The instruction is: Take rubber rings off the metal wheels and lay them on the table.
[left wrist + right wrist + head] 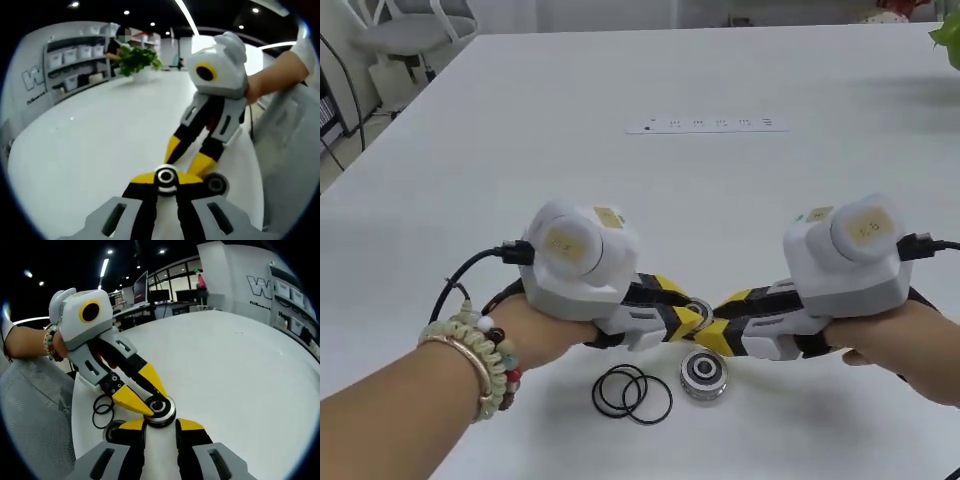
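Grippers meet tip to tip on a raised wheel (160,410): left gripper (167,181) clenched on it, right gripper (161,426) pinching its opposite side. Just below them, loose rings (632,392) lie on the table (520,120) beside a second wheel (704,372).

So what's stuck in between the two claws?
A small metal wheel, gripped by the left claw on one side and the right claw on the other. The right gripper view shows it most clearly.
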Demonstrator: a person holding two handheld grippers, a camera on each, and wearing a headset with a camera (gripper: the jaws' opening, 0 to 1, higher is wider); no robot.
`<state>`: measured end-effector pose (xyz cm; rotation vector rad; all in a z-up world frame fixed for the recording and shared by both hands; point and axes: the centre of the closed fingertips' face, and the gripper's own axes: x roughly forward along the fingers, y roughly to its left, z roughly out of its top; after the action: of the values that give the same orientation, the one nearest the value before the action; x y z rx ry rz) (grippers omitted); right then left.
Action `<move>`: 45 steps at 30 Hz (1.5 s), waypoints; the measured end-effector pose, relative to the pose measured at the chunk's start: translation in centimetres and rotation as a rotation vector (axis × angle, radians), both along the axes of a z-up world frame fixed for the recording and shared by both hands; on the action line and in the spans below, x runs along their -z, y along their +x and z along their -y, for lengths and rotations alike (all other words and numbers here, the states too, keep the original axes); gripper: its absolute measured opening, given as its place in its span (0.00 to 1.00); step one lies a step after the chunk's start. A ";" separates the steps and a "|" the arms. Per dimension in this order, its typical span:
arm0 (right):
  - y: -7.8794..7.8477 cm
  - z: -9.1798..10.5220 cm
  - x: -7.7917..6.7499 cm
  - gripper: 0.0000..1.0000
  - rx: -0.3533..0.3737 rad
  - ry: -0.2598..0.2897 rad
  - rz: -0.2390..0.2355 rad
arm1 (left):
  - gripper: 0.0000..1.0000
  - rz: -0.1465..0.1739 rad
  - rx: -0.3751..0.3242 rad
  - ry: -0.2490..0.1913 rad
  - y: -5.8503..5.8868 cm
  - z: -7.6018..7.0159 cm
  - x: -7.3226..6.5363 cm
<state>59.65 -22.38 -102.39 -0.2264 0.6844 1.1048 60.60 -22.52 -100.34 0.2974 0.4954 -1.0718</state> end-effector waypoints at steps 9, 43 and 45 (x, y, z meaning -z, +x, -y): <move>-0.1 0.1 0.0 0.18 -0.025 -0.030 0.033 | 0.14 0.003 -0.015 -0.008 0.1 0.0 0.0; -0.2 0.4 0.0 0.09 -0.089 -0.105 0.112 | 0.14 0.009 -0.032 -0.014 0.2 -0.1 0.1; -0.2 0.4 0.0 0.09 -0.096 -0.112 0.120 | 0.14 0.010 -0.032 -0.015 0.2 -0.1 0.1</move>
<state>59.45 -22.77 -102.37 -0.4215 0.6337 1.1359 60.76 -22.42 -100.40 0.2809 0.4821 -1.0421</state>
